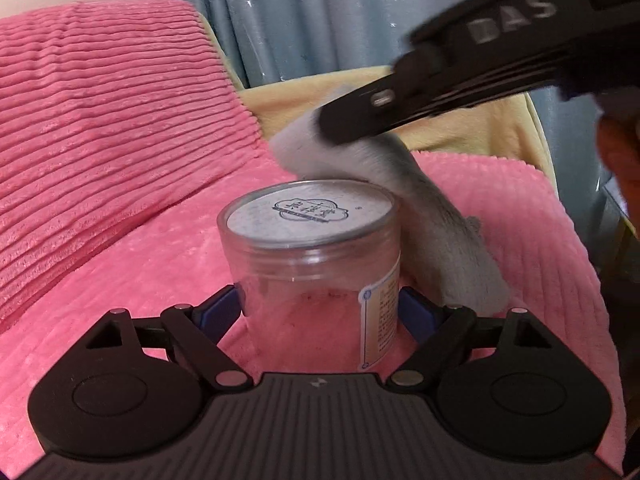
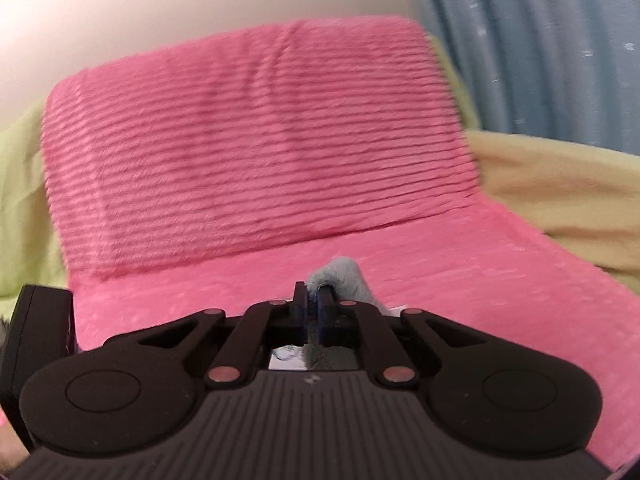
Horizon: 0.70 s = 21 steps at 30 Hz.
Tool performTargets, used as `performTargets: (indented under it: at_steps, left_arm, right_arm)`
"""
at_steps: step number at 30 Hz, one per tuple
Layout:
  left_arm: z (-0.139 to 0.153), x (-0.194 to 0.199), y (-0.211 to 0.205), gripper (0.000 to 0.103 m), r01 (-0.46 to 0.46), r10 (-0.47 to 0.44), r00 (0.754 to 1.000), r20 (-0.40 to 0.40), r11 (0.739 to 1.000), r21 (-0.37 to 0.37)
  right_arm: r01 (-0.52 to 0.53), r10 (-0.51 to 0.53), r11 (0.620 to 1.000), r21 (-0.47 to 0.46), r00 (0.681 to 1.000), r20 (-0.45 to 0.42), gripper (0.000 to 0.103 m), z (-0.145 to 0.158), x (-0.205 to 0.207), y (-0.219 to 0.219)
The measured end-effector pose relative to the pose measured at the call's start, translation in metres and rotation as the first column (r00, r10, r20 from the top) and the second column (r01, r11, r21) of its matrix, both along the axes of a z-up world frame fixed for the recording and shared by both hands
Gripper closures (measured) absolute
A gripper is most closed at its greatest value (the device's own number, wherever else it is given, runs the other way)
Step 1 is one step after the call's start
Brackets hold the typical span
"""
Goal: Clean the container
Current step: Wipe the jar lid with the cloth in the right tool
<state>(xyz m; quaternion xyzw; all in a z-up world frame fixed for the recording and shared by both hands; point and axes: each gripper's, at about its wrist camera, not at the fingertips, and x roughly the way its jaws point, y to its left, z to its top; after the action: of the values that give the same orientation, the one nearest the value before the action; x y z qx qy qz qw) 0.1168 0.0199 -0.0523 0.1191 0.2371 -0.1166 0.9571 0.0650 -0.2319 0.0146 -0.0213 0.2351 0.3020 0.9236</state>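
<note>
A clear plastic jar (image 1: 316, 280) with a silver printed lid stands upright on the pink blanket (image 1: 120, 160). My left gripper (image 1: 320, 308) is shut on the jar, its blue pads pressed against both sides of the lower body. My right gripper (image 1: 332, 128) comes in from the upper right, shut on a grey fluffy cloth (image 1: 420, 208). The cloth hangs over the jar's far right rim and down its back side. In the right wrist view the right gripper (image 2: 312, 300) pinches the grey cloth (image 2: 340, 276), and a bit of the jar lid (image 2: 286, 356) shows under the fingers.
The pink ribbed blanket (image 2: 260, 140) covers a seat and its backrest. A yellow cover (image 1: 460, 92) lies behind it, with blue curtains (image 1: 320, 12) further back. A person's hand (image 1: 620, 168) shows at the right edge.
</note>
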Motion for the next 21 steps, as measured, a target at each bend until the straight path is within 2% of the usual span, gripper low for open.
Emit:
performTargets:
  at_steps: [4,14,16,21]
  left_arm:
    - [0.0,0.005,0.006,0.017,-0.003,0.003,1.0,-0.015,0.999,-0.033]
    - [-0.002,0.003,0.006,0.017,-0.009,0.008,1.0,-0.021,0.999,-0.038]
    - [-0.001,0.003,0.006,0.017,-0.012,0.011,1.0,-0.022,0.999,-0.042]
    - [-0.001,0.005,0.012,0.018,-0.016,0.013,0.999,-0.031,0.997,-0.078]
  right_arm:
    - [-0.064,0.063,0.998,-0.002,0.997,-0.041,0.1,-0.004,0.005,0.005]
    - [-0.218,0.217,0.976,0.009,0.966,-0.141,0.099,-0.013,0.015,0.02]
    - [-0.228,0.232,0.973,0.041,0.962,-0.145,0.099,-0.013,0.007,0.036]
    - [-0.227,0.241,0.969,0.101,0.955,-0.17,0.1,-0.021,0.025,0.048]
